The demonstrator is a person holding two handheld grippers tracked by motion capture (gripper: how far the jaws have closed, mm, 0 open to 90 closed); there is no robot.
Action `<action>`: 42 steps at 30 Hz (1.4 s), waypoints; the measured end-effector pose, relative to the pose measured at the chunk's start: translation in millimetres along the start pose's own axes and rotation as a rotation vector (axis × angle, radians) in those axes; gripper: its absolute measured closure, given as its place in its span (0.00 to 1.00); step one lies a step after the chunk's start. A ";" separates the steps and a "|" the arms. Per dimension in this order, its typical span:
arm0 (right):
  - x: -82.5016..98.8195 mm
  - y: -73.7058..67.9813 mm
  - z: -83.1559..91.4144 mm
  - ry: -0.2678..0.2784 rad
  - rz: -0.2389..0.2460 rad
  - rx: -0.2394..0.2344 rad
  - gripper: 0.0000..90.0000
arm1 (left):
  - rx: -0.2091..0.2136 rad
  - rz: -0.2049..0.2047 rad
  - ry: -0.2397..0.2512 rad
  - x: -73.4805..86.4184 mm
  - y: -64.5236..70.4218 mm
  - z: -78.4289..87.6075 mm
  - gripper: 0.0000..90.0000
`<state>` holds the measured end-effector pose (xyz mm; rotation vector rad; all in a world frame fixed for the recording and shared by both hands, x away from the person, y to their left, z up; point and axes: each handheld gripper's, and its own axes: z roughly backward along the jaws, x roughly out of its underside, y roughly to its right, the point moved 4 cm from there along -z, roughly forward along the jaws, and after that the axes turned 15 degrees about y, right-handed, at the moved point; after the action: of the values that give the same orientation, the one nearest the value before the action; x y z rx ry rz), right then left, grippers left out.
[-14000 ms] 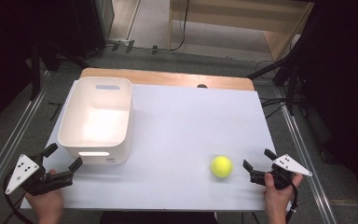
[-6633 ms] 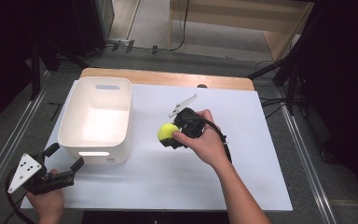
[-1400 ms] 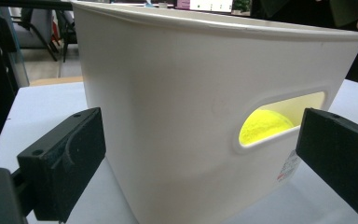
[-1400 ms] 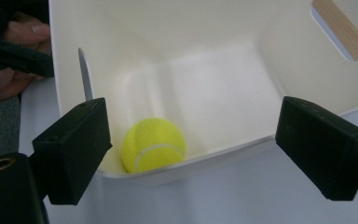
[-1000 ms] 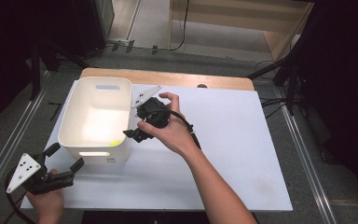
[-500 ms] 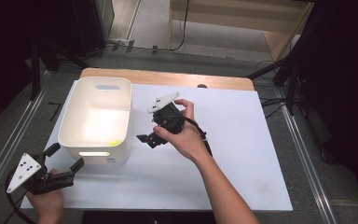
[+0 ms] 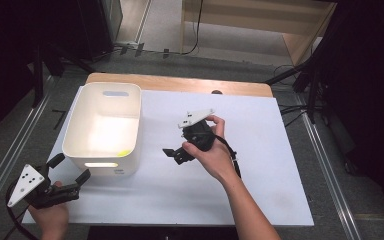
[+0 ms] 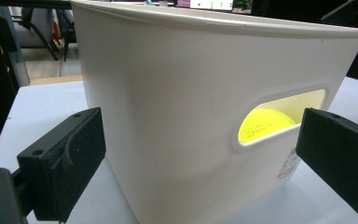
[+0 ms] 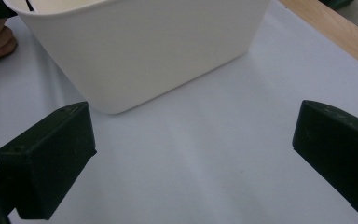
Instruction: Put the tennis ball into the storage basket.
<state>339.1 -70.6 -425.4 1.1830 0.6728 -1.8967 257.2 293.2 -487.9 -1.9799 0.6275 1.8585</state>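
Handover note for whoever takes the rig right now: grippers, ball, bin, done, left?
Left gripper: open, resting at the table's near left corner, facing the bin.
Right gripper: open, empty, held over the white sheet right of the bin.
Ball: inside the bin, seen through its handle slot.
Done: ball is in the bin.
Left: probably just bring the right gripper to rest.

Bright overhead light washes the white table (image 7: 260,150) and glares inside the white bin (image 7: 105,127). The surroundings stay dark. Both gripper views blur the near jaws.
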 end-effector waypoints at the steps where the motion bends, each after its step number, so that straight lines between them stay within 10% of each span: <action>1: 2.2 0.9 2.1 0.002 -0.004 0.002 0.00 | 0.000 0.000 0.000 0.0 0.1 0.0 0.02; 42: 87.4 30.0 86.9 0.153 -0.128 0.211 0.00 | -0.005 -0.010 -0.005 1.0 1.2 -0.5 0.02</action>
<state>299.2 -183.1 -468.4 1.4604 0.6554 -2.0373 257.0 291.9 -488.8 -1.9778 0.6106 1.8597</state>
